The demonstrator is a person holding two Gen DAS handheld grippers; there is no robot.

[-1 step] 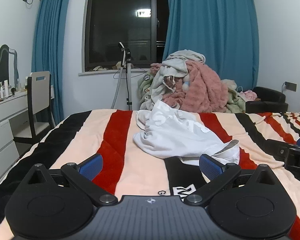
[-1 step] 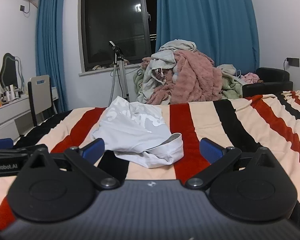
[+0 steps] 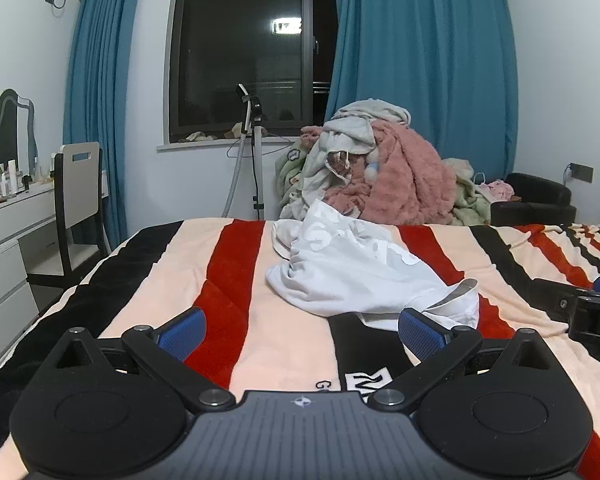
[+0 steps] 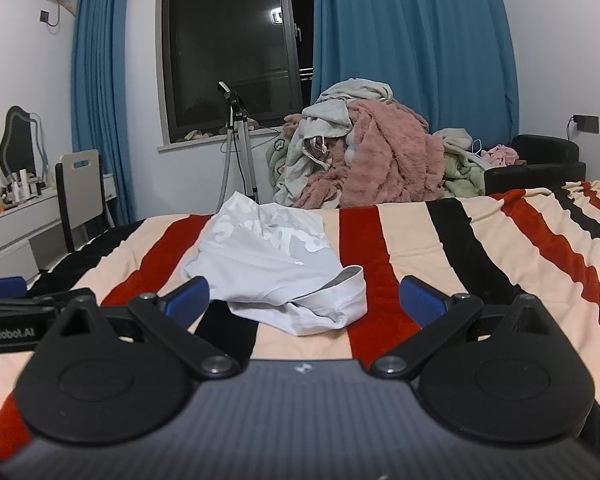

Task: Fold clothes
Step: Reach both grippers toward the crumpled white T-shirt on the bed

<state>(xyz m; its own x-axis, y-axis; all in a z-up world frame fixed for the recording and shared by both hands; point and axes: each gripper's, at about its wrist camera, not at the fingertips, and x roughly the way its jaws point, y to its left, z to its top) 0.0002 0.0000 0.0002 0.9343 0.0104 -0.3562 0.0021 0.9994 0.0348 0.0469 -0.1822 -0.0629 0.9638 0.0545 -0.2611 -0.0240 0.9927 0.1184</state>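
1. Nothing is seen to have moved since the earlier frames: the shirt [image 3: 364,276] lies in the same crumpled heap, and both claws are held in the same places.
2. The fold is therefore judged not yet begun; the shirt must first be spread flat.
3. The left gripper [image 3: 300,330] is held with its jaws wide apart and empty; likewise the right gripper [image 4: 304,298].
4. The shirt is found at centre frame in the left view and left of centre in the right view, on the bed [image 3: 292,344].
5. The shirt is thin, pale and limp, with a blotchy print and a rolled hem. The bed cover is plush, striped red, black and cream.
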